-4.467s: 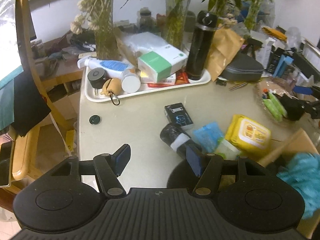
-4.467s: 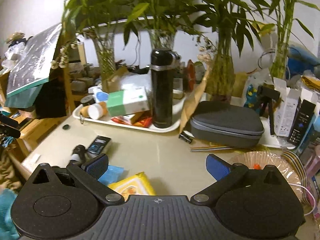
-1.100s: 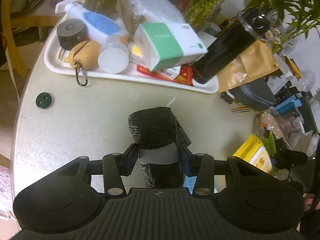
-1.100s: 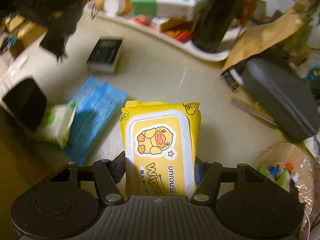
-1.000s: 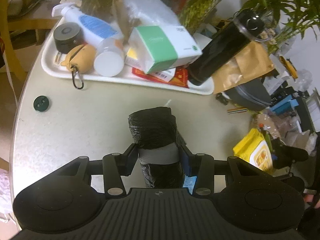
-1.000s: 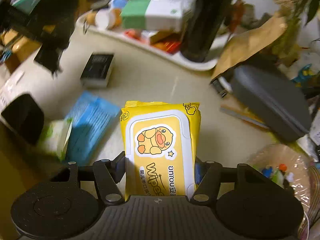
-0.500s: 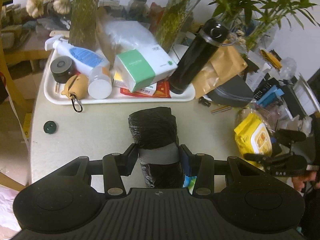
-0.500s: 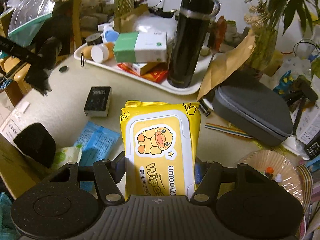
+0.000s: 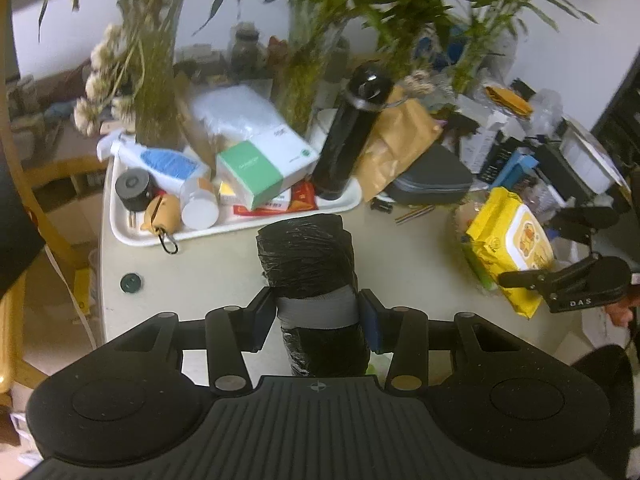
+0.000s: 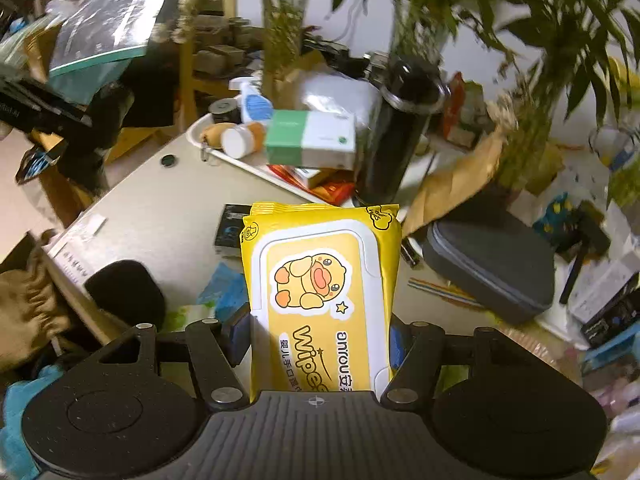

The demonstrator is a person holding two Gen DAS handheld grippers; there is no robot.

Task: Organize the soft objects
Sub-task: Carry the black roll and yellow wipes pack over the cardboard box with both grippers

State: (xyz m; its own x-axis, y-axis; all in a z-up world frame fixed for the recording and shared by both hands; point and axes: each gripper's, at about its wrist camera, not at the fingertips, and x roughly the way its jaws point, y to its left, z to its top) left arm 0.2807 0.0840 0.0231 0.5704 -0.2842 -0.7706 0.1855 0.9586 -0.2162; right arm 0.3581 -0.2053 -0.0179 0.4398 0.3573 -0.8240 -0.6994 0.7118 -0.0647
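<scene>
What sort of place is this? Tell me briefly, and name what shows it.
Most likely a lived-in home room, with a cluttered table used as a catch-all. Vases of leafy stems stand at the back, a white tray holds toiletries and boxes, and a wooden chair sits beside it.

Domestic living space — a cluttered round tabletop (image 9: 400, 248) carries vases of bamboo plants (image 9: 312, 80), a white tray (image 9: 132, 236) of toiletries and medicine boxes, a black flask (image 9: 352, 132); a wooden chair (image 9: 24, 184) stands beside — household clutter throughout.
</scene>
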